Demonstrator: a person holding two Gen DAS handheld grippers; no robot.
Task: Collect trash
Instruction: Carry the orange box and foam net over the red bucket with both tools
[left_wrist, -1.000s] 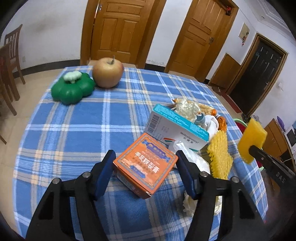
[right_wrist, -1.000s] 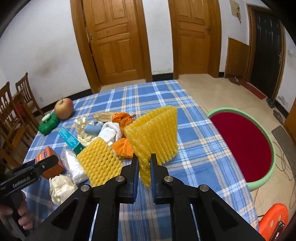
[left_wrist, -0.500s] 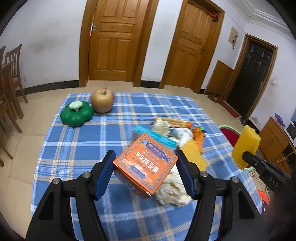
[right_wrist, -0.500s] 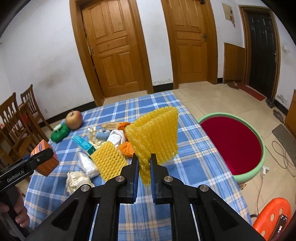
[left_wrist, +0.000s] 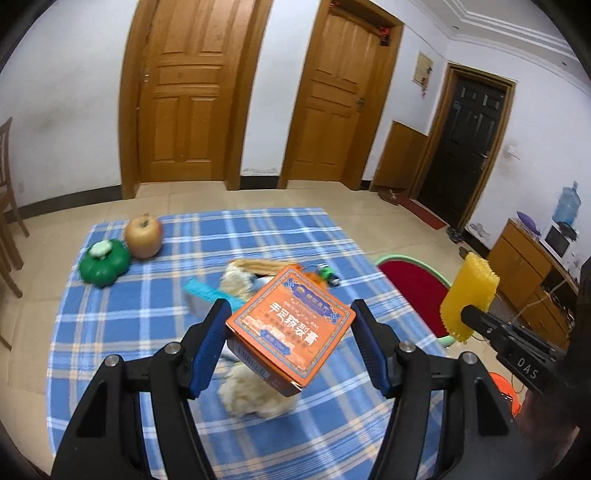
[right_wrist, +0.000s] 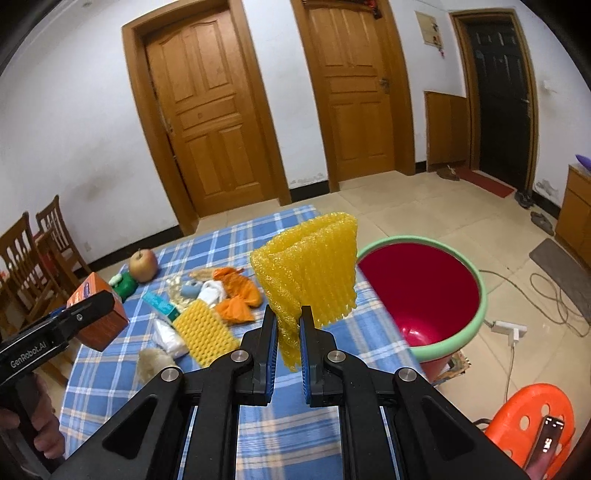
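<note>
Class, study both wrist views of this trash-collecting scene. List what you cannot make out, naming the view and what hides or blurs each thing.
- Left wrist view: the trash pile behind the orange box is covered by it, and what shows beside it is blurred.
- Left wrist view: the small print on the box is too fine to read.
- Right wrist view: the near wall of the red bin is hidden behind the yellow foam net and the table edge.
- Right wrist view: the small screen at the lower right is too small to read.

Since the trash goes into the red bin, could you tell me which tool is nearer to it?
Right. The right tool, with yellow foam netting, is beside the red bin; the left tool is over the table.
</note>
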